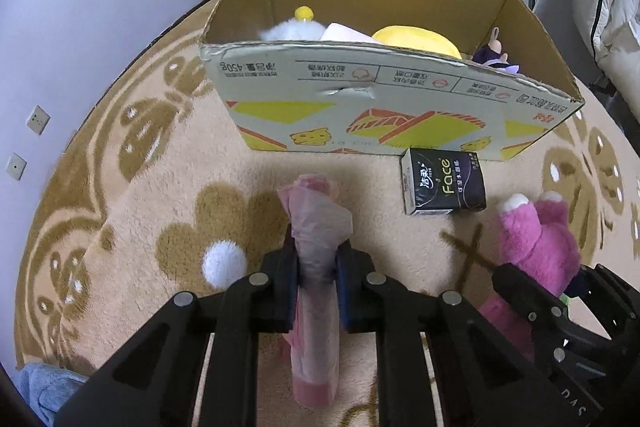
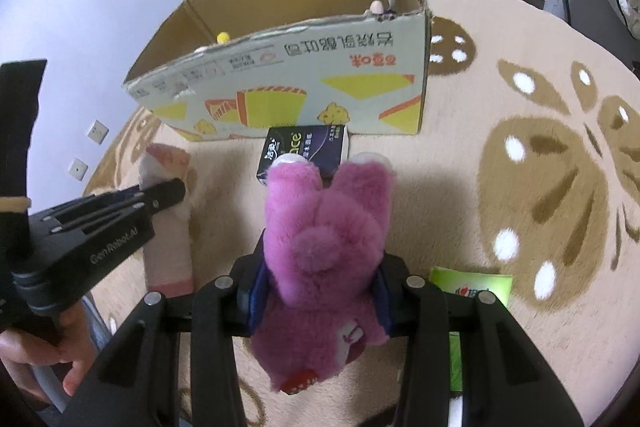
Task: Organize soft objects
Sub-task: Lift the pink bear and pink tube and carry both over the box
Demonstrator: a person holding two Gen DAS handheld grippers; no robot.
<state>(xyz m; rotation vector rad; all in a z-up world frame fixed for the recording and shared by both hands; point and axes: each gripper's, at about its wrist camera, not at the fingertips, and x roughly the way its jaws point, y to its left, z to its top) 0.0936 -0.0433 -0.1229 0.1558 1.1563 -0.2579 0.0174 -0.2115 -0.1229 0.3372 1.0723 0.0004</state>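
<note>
Pink plush bear in right jaws, pink packet in left; green pack right-view only.

The cardboard box's near wall hides the lower parts of the toys inside. A blue cloth is cut off at the left wrist view's bottom edge. The right hand-held gripper partly covers a green packet behind the box.

Black tissue pack: "Face" (in green). Cardboard box: "450g", upside down, among Chinese print. Left gripper body: "GenRobot.AI".
</note>
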